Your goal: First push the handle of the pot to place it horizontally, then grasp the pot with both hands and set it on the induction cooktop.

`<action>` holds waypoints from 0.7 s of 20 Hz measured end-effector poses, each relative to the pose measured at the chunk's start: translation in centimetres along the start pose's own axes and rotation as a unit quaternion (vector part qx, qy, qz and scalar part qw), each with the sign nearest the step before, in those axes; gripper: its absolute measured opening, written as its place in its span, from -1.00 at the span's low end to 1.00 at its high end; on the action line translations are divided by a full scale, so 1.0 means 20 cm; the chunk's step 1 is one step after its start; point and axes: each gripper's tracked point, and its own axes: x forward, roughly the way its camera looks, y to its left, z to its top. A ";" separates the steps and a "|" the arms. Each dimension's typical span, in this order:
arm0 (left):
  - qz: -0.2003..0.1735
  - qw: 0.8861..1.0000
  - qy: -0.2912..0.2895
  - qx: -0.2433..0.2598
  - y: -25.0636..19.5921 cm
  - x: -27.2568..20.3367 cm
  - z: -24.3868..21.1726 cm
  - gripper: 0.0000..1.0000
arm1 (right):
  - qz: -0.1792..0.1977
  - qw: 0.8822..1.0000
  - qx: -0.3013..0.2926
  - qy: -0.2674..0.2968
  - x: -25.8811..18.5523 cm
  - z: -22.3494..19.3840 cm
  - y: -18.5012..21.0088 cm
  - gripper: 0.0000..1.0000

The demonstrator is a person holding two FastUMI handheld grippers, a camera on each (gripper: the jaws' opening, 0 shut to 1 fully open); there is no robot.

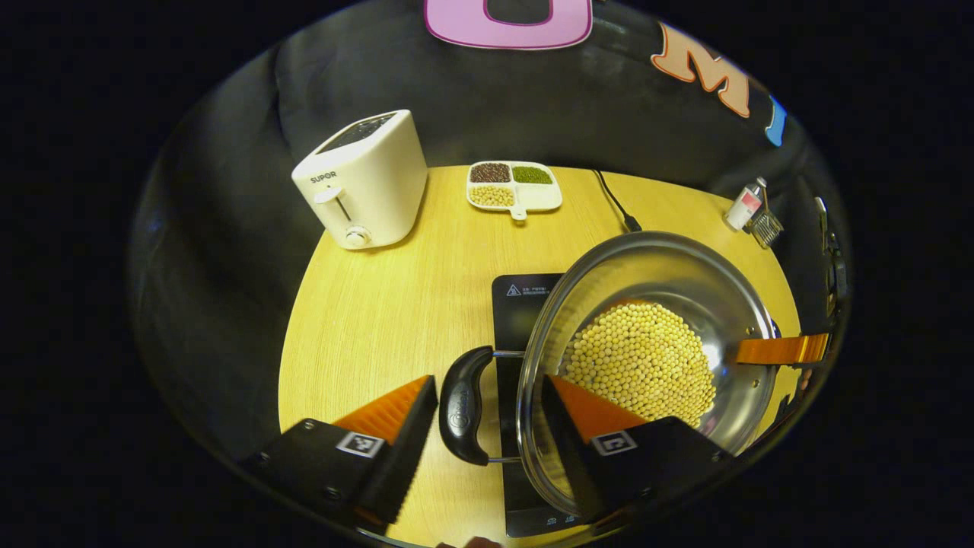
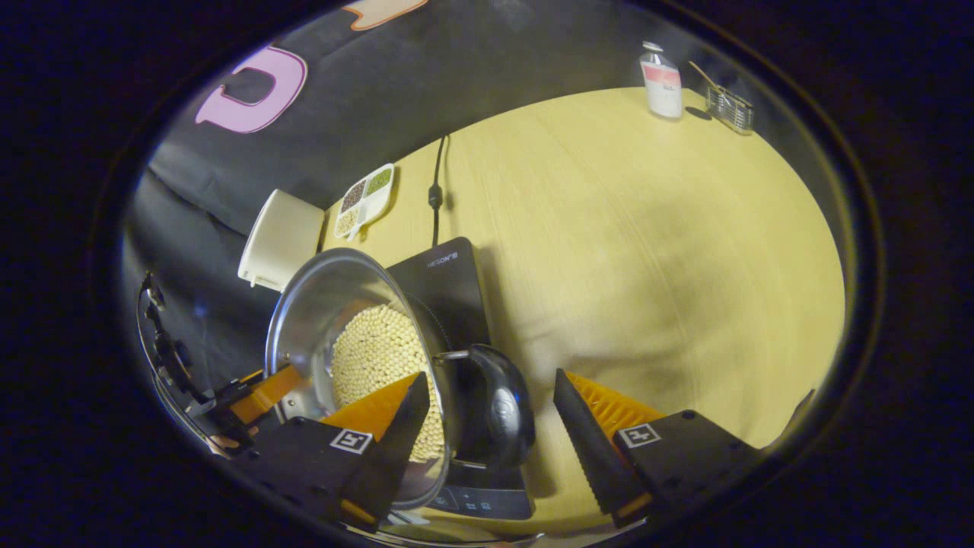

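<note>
In the left gripper view, the left gripper [image 1: 487,426] stood wide, its fingers straddling the black side handle [image 1: 466,415] of the bean-filled steel pot [image 1: 647,365], which sat over the black induction cooktop [image 1: 521,304]; behind stood a white toaster [image 1: 364,183] marked "SUPOR", and the cooktop's small print was illegible. In the right gripper view, the right gripper [image 2: 487,426] likewise gaped around the pot's other handle [image 2: 494,407], the cooktop's far-edge lettering too blurred to read.
</note>
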 end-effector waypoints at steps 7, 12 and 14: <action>0.028 0.997 -0.062 -0.026 0.08 -0.16 0.05 0.95 | 0.012 0.998 -0.008 -0.054 -0.10 0.07 -0.03 1.00; 0.050 0.994 -0.094 -0.038 0.04 -0.32 0.08 0.94 | 0.026 0.996 -0.017 -0.081 -0.25 0.10 -0.08 1.00; 0.060 0.990 -0.121 -0.052 0.00 -0.42 0.11 0.94 | 0.045 0.993 -0.011 -0.109 -0.34 0.15 -0.07 1.00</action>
